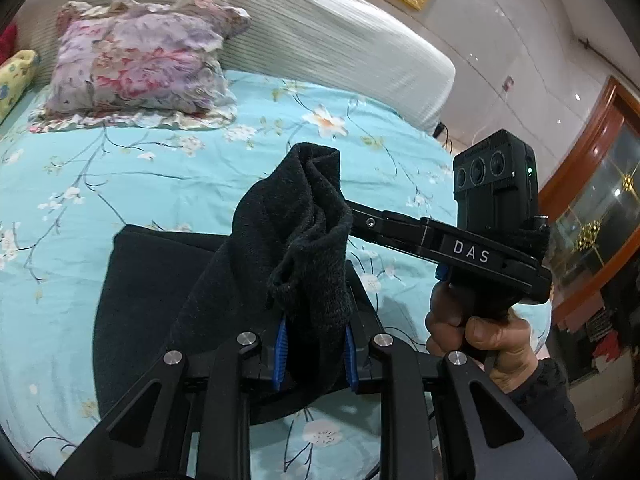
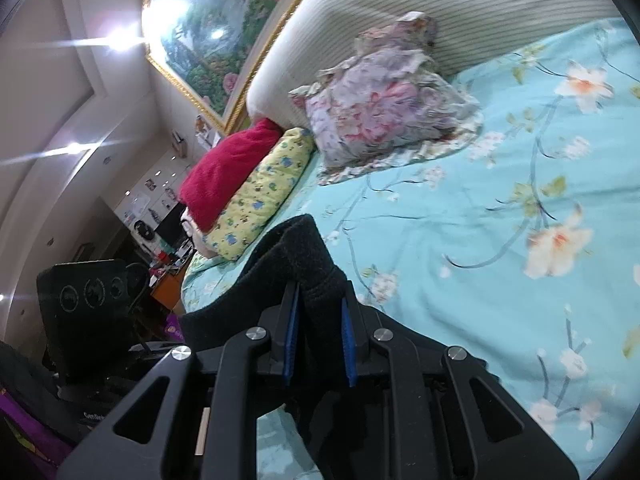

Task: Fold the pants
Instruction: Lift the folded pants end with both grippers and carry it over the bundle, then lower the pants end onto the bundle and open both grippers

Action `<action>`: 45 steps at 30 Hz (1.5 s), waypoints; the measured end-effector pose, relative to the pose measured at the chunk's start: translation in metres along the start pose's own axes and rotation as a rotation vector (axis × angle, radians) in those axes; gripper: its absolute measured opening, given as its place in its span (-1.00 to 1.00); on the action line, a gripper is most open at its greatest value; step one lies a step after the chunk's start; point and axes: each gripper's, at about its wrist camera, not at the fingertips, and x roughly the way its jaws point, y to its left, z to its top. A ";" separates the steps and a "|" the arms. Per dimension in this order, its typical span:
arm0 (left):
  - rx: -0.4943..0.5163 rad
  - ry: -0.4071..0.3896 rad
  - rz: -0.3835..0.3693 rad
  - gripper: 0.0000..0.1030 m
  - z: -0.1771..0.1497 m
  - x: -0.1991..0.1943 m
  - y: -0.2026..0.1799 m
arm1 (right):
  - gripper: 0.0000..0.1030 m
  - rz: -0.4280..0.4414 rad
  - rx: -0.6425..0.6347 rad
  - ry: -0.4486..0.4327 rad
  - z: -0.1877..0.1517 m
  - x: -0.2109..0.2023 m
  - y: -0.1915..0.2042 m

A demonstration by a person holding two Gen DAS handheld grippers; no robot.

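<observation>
Left gripper (image 1: 314, 350) is clamped on a bunched end of the black pants (image 1: 160, 300), blue pads (image 1: 280, 354) pressed in from both sides, and the same is seen on the right gripper (image 2: 320, 340), where a thick roll of the dark fabric is pinched between the jaws. So both ends are gripped and lifted off the bed (image 1: 120, 184), pretty much side by side, with the right tool and the hand (image 1: 476, 332) around its handle caught in the left wrist view just beside the raised cloth. Below the lifted part, a flat dark panel of the pants is laid out on the teal floral sheet, toward the near edge of the bed. Looks like a fold is about halfway: one end is being carried over the part that's lying flat, but nothing has been set down or smoothed yet, and at least one more fold is probably needed after that. Farther back, a flowered pillow (image 1: 140, 64) is propped near the headboard (image 1: 340, 32), well apart from the pants, so the landing area isn't crowded.
</observation>
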 end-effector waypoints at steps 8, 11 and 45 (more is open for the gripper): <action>0.052 0.044 0.024 -0.57 -0.009 0.033 -0.015 | -0.60 -0.033 0.052 -0.013 -0.014 -0.011 -0.023; 0.075 0.043 0.037 -0.57 -0.013 0.039 -0.017 | -0.60 -0.036 0.074 -0.022 -0.021 -0.015 -0.030; 0.110 0.039 -0.110 0.14 -0.026 0.015 -0.029 | 0.10 -0.304 0.174 -0.256 -0.045 -0.095 0.003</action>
